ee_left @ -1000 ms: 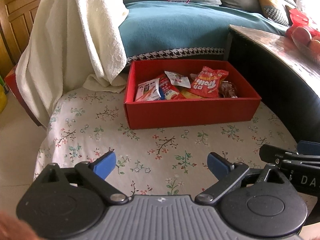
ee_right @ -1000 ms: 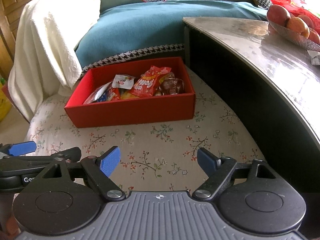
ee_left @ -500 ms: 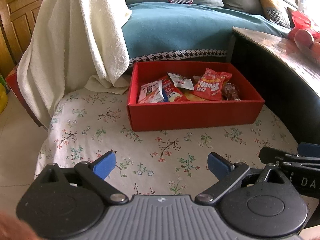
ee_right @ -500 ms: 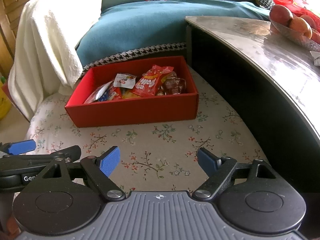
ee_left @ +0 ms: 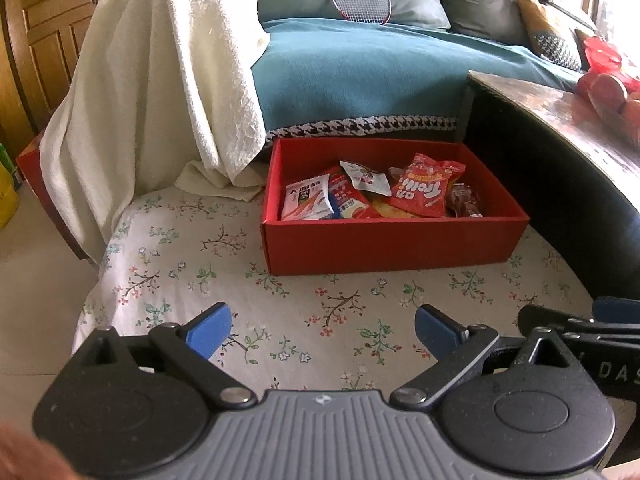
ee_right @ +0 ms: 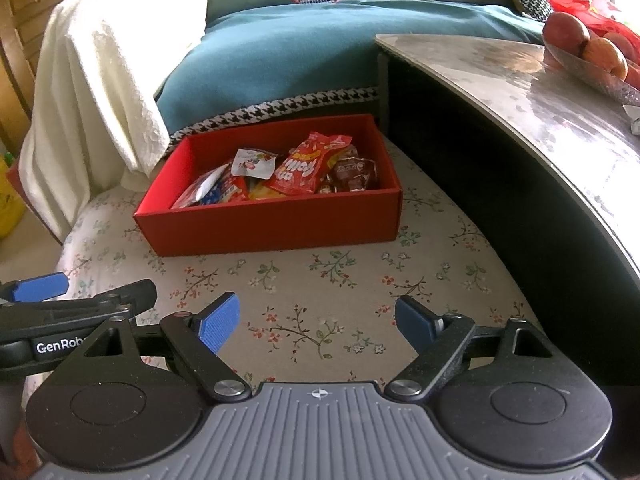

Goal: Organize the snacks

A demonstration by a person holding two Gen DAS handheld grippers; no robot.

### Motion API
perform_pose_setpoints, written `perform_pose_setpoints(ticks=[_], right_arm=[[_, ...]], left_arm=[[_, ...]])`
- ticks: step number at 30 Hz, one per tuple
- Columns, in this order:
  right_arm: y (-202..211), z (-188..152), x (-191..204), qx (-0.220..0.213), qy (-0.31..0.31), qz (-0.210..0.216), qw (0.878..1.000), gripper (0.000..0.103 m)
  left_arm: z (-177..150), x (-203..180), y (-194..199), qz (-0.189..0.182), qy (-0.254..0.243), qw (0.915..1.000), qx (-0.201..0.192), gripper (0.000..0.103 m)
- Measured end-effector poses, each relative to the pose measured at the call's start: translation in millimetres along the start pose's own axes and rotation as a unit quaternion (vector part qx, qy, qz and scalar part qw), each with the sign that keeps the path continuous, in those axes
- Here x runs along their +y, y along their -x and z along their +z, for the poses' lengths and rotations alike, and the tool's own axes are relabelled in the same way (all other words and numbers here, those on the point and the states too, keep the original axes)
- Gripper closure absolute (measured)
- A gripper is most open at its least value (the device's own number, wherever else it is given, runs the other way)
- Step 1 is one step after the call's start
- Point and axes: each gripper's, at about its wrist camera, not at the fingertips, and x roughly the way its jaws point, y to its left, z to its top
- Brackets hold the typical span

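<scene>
So far left there's a white blanket (ee_left: 160, 92) draped over the sofa arm, hanging down to the flowery cushion (ee_left: 180, 264). The left gripper (ee_left: 322, 330) hovers over that cushion with its jaws spread wide, nothing between them. The right gripper (ee_right: 316, 320) is just beside it, also wide apart and empty.

The snacks are all sitting in the red box (ee_left: 392, 244) at the back of the cushion, well apart from both grippers. Left to right in there: a white packet (ee_left: 306, 200), a small white pouch (ee_left: 366, 176) lying on top, the red gummy bag (ee_left: 426, 190), then a brown wrapped one (ee_left: 464, 202) toward the right wall.

Honestly these look super light and crinkly, slippery foil, probably puffed with air, so I'd pinch a sealed edge or corner, not the middle. The box itself looks like thin card, grab a wall. Dark table (ee_right: 500, 80) with fruit on the right.
</scene>
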Motion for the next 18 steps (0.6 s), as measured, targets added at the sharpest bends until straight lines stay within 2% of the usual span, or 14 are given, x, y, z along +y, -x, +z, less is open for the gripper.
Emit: perform_pose_setpoints(ticks=[18], right_arm=[[-2.7,-1.7,-3.8,0.006,-0.002,-0.011,1.000,0.007]], left_arm=[[-2.3,3.8,-6.1,0.013,0.005,0.9998,0.012,0.009]])
